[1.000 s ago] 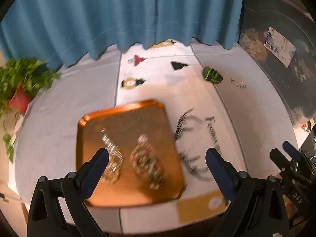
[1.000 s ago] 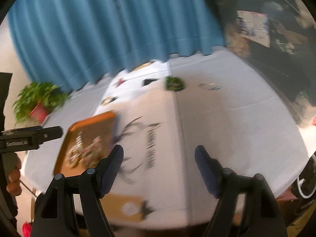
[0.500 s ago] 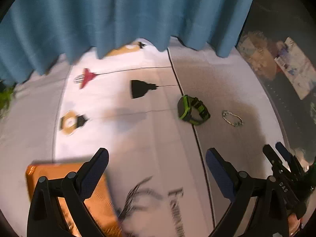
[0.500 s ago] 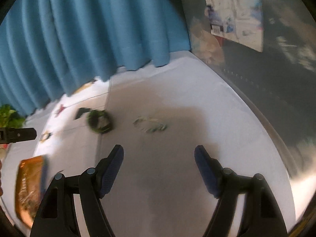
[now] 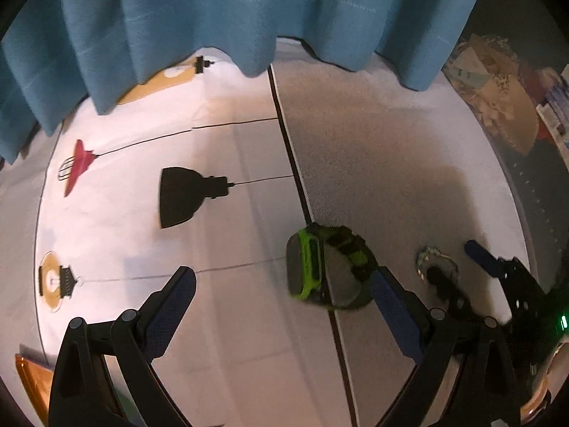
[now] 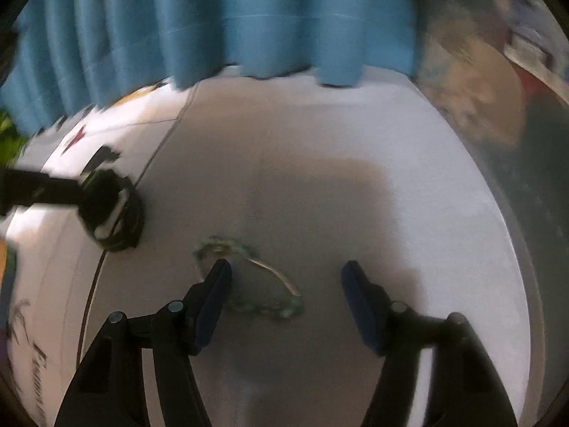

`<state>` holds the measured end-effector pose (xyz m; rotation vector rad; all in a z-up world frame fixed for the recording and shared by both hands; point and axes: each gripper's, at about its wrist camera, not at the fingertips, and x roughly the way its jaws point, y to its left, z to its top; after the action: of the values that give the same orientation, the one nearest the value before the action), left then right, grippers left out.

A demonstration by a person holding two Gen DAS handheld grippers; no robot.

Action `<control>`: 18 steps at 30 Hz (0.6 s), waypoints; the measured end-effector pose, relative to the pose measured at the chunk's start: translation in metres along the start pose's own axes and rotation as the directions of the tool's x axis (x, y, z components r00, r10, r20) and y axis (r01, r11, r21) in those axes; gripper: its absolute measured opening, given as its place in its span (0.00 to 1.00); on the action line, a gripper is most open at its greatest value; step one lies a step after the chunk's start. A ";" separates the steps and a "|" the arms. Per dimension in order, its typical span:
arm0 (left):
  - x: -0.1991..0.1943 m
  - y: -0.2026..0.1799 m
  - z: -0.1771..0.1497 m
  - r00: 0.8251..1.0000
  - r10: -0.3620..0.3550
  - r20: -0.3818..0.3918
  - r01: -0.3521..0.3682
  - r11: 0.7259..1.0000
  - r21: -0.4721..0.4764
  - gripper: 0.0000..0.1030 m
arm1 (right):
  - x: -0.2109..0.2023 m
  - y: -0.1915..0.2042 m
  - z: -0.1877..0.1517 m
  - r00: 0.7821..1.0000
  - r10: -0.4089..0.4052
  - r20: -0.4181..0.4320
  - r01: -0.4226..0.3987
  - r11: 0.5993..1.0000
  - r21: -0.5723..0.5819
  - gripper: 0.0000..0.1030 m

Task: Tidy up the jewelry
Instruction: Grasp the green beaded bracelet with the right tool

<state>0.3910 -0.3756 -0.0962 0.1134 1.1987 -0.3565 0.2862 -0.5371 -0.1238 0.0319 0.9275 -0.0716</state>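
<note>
Green-and-black, the watch [image 5: 327,267] sits just ahead of our left gripper [image 5: 282,293], touching its right finger [image 5: 391,306] — jaws spread wide, nothing held. Over on the right gripper [image 6: 286,288], also wide open and empty, the beaded bracelet [image 6: 249,277] lies between the fingers, its near end by the left finger [image 6: 213,299]. We judge this the reaching step: both tools lining up on a piece each. Next we'd need to shift left so the watch sits between the fingers, then close — gently on that thin chain. Count: one watch, one bracelet, two grippers, one orange tray [image 5: 32,384] corner behind-left, on the printed tablecloth [image 5: 213,235].
</note>
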 end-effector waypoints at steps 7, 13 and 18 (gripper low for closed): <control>0.023 -0.001 0.003 0.998 0.039 -0.053 -0.039 0.999 0.002 0.94 | -0.005 0.010 -0.004 0.999 0.012 0.033 -0.011 1.000 -0.027 0.12; 0.037 0.006 0.002 0.990 0.085 -0.115 -0.087 0.996 -0.014 0.85 | -0.012 0.009 -0.013 1.000 -0.022 0.022 0.022 0.999 -0.026 0.04; 0.028 0.008 0.008 0.993 0.062 -0.101 -0.062 0.998 0.003 0.40 | -0.040 -0.005 -0.020 0.994 0.080 0.073 -0.090 0.987 0.134 0.04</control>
<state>0.4092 -0.3764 -0.1205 0.1694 1.2919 -0.2988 0.2459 -0.5386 -0.1036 0.1956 0.8520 -0.0569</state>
